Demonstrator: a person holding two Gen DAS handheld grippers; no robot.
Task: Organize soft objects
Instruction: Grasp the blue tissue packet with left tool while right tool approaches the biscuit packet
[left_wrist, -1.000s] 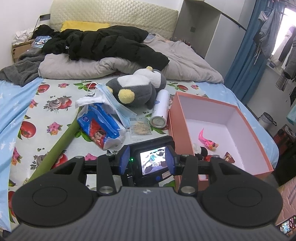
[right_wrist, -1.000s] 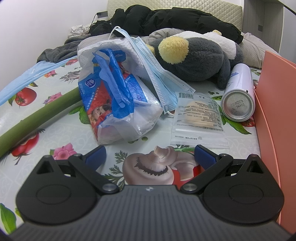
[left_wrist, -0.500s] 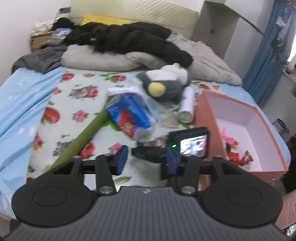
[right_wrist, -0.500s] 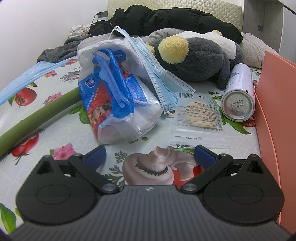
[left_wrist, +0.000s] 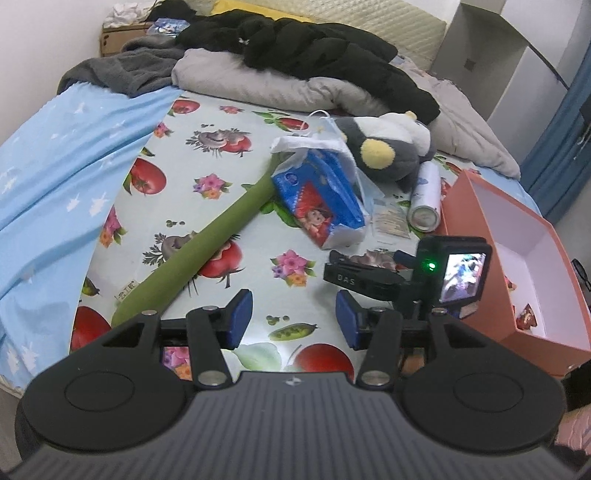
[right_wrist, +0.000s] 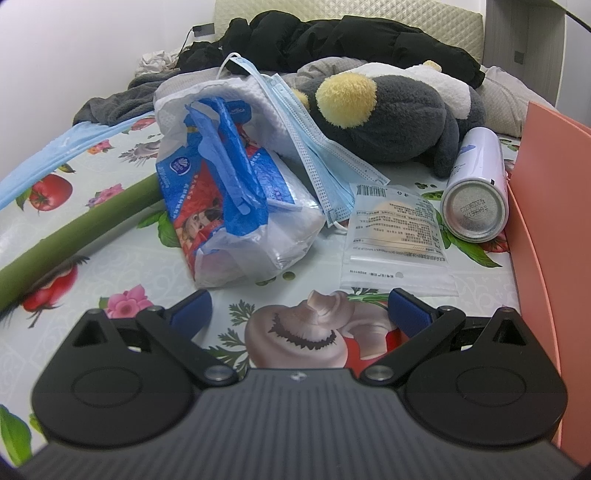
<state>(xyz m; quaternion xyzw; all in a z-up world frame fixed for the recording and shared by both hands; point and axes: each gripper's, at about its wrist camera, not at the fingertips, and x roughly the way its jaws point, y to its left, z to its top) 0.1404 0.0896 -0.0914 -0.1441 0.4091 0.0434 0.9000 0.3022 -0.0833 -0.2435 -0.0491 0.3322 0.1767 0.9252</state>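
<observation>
The left gripper hangs over the printed cloth at the near edge of the bed, its blue pads parted with only the fruit pattern showing between them; the jaws have just been opening and hold nothing. To its right, seen from the left wrist, the right gripper lies low on the cloth, pointing toward the pile; from its own view the right gripper stands wide open over a mushroom print, empty. The soft things lie in a loose cluster beyond it — a torn blue tissue pack with white tissue spilling from its top, a pale blue face mask draped from the pack down to the cloth, and behind them a grey and white plush penguin with a yellow beak, lying on its side. A clear sachet lies flat just in front of the mask, and a white spray can rests on its side between the sachet and the orange box, which stands open at the right. A long green foam tube runs from under the pack to the near left edge. Farther off, a grey quilt and black jacket are heaped on the bed.
</observation>
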